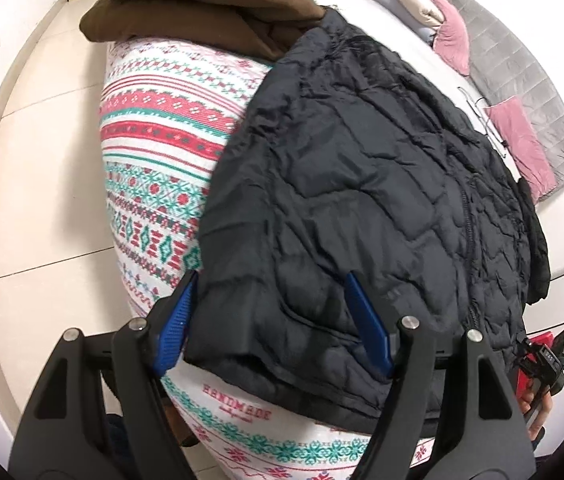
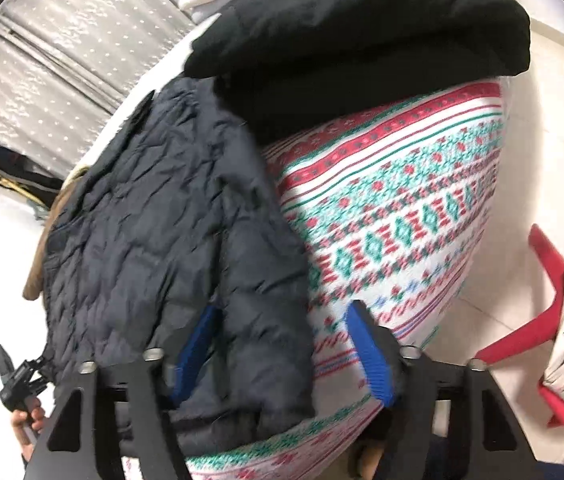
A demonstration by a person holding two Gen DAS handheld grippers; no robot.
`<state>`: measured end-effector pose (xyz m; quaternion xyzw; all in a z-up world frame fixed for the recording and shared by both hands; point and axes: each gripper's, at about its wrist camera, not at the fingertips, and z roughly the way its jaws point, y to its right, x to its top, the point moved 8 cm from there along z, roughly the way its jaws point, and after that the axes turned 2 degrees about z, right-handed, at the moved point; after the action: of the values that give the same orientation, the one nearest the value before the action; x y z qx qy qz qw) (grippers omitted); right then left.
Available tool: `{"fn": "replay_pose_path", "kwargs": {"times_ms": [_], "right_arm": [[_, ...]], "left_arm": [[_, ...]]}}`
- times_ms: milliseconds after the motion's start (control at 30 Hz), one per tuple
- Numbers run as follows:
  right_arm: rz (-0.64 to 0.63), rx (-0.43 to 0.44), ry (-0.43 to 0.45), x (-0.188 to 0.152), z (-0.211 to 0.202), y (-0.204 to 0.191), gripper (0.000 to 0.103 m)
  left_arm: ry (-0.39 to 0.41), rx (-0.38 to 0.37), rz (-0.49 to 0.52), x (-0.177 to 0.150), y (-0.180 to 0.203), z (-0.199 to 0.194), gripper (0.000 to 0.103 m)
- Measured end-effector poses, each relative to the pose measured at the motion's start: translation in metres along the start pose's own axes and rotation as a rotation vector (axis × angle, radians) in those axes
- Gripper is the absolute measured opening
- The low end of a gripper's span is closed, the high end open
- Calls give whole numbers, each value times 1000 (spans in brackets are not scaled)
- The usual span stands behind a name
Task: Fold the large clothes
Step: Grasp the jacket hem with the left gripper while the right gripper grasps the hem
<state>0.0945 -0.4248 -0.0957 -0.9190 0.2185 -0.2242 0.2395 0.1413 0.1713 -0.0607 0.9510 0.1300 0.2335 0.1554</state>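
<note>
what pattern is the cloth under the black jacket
White cloth with red and green knit-style bands of diamonds and snowflakes; clearest in the left wrist view.

Bare patterned cloth (image 2: 401, 216) beside black jacket (image 2: 154, 216); folded garment (image 2: 361, 28) behind.

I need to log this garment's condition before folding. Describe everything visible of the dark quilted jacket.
The dark quilted jacket is a puffy, wrinkled navy-black down-style garment with stitched panels and a zipper running down it. It lies spread flat on the patterned tablecloth, its far end resting against a folded brown garment. Its near hem sits between the blue fingers of the left gripper, and another hem corner lies between those of the right gripper.
</note>
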Motion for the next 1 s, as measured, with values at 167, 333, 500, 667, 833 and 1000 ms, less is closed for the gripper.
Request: {"fn": "replay_pose_path", "kwargs": {"times_ms": [167,333,500,667,833,1000], "right_arm": [[23,73,-21,-12,1,-5,29],[-33,61,7,-17,-2,-16,11],[-88,20,50,-16,-7,-26,8],[-92,11,83,-13,-14,-29,6],[-75,3,132,-6,-30,-21,6],[-78,-54,181,0,-42,-9,6]], "left_arm": [[0,-37,-13,-5,7,3,59],[16,-14,23,-5,11,1,18],[61,79,91,-7,20,-5,12],[88,97,97,-13,21,-17,11],[83,96,86,-29,25,-26,10],[82,81,97,-46,28,-28,11]]}}
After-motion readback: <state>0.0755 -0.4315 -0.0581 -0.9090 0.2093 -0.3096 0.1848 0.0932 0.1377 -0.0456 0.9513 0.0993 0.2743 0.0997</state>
